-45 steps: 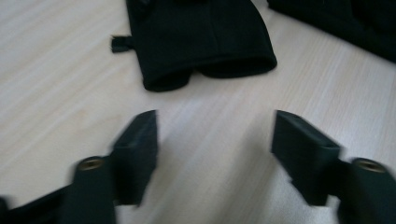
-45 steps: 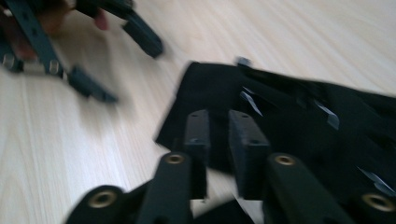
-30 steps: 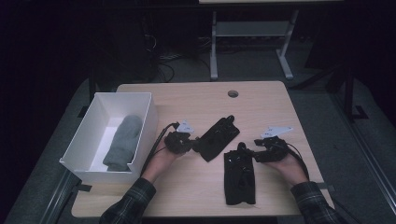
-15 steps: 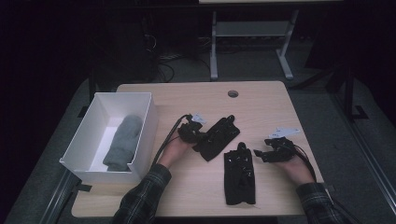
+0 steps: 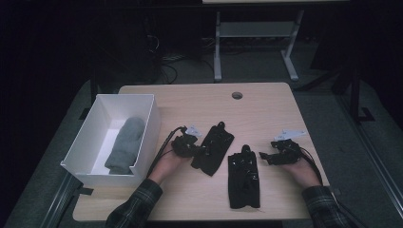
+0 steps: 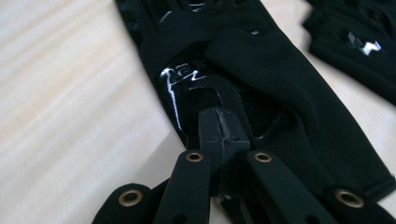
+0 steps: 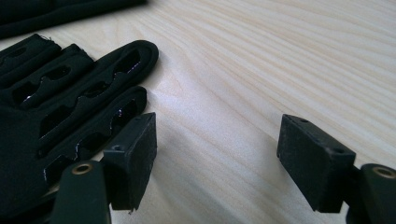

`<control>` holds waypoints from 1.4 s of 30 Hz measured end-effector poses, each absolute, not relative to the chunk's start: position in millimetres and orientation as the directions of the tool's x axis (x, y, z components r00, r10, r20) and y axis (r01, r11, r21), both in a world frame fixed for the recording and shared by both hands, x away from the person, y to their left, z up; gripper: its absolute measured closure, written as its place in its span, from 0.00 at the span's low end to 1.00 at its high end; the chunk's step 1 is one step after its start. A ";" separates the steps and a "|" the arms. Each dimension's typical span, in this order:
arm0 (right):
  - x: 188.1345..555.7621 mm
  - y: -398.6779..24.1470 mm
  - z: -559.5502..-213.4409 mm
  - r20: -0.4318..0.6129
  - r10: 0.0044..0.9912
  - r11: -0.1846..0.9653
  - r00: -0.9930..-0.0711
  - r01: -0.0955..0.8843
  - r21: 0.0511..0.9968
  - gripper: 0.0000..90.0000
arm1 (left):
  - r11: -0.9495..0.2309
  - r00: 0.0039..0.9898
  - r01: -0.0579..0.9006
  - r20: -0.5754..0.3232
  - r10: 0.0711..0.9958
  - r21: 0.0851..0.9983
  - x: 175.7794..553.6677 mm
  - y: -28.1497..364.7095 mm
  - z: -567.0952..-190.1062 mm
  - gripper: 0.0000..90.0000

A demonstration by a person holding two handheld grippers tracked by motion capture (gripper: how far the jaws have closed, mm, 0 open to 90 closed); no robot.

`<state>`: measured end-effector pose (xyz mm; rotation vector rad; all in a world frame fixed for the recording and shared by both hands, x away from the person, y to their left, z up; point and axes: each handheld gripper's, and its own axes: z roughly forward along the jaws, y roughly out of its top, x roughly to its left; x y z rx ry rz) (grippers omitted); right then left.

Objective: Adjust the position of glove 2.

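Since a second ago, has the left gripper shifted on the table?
Yes. The left gripper has moved rightward, away from the white box, onto the upper black fabric glove, jaws shut on it.

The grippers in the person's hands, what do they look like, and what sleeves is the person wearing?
Both are black. The left gripper and right gripper each have two flat black arms with small brass-coloured rings, ending in blocky black pads. Each carries a pale grey three-cornered plate on top and trails a black cable. The sleeves are dark plaid.
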<state>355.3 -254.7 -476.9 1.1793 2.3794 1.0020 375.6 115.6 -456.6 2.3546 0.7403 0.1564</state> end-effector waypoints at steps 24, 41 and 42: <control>354.1 -254.6 -482.0 0.036 0.793 0.393 -0.608 0.556 0.732 0.23 | -0.533 0.791 0.507 -0.119 0.600 0.678 331.2 146.5 -443.8 0.76; 354.1 -253.9 -482.1 0.037 0.794 0.392 -0.607 0.556 0.733 0.23 | -0.525 0.745 0.547 -0.092 0.661 0.652 356.3 139.9 -460.1 0.71; 354.0 -253.9 -482.0 0.036 0.794 0.392 -0.607 0.556 0.733 0.23 | -0.529 0.747 0.546 -0.092 0.658 0.650 356.4 139.3 -460.8 0.72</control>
